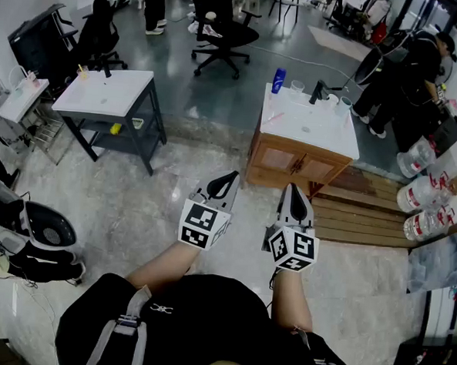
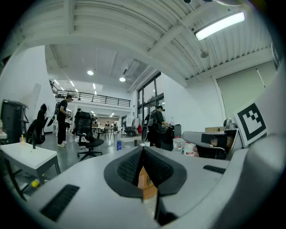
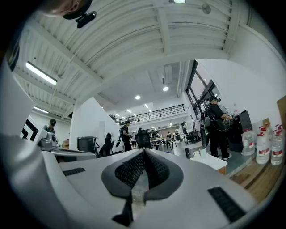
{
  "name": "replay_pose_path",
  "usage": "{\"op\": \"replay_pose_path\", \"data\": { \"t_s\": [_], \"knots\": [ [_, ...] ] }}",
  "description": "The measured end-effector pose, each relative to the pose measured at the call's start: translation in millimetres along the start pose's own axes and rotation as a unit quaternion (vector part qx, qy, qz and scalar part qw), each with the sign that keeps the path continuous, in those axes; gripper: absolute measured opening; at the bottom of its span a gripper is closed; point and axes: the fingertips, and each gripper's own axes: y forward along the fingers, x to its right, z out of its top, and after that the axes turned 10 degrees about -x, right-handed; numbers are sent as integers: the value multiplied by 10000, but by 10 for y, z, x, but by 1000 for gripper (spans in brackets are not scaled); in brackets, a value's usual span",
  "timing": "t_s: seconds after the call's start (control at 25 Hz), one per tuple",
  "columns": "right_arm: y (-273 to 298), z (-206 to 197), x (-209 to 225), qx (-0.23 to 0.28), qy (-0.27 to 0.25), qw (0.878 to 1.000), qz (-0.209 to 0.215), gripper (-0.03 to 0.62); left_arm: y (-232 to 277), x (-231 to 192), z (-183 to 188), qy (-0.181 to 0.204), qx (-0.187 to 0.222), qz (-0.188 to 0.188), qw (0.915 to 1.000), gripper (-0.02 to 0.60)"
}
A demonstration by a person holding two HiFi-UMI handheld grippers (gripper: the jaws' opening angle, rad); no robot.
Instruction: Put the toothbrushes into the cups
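Note:
Both grippers hang in front of my body, well short of the wooden vanity with the white top (image 1: 309, 125). On that top stand a blue bottle (image 1: 278, 80), a clear cup (image 1: 297, 87), a second cup (image 1: 343, 103) and a black faucet (image 1: 319, 92). A thin pink item (image 1: 274, 117), perhaps a toothbrush, lies near its left edge. My left gripper (image 1: 230, 178) (image 2: 143, 150) is shut and holds nothing. My right gripper (image 1: 293, 191) (image 3: 144, 152) is likewise shut and holds nothing. In the right gripper view the white top (image 3: 210, 162) with cups (image 3: 202, 152) lies ahead to the right.
A white washstand on a dark frame (image 1: 107, 92) stands to the left. Office chairs (image 1: 222, 35) are behind it. A person (image 1: 409, 69) stands at the vanity's far right. Water jugs (image 1: 425, 194) and a wooden platform (image 1: 365, 217) lie to the right.

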Motion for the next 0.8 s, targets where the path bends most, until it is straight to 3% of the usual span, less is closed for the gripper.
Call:
{"op": "replay_pose_path", "data": {
  "t_s": [0.44,0.8],
  "knots": [
    [69,-143,-380,-115,-15,9999,-24,15,-245,-322,-129,-84,-10,23,10000,12],
    [187,-233,-938,-175,-54,9997,-131,15,-543,-777,-247,-154,4,-81,9998,12]
  ]
}}
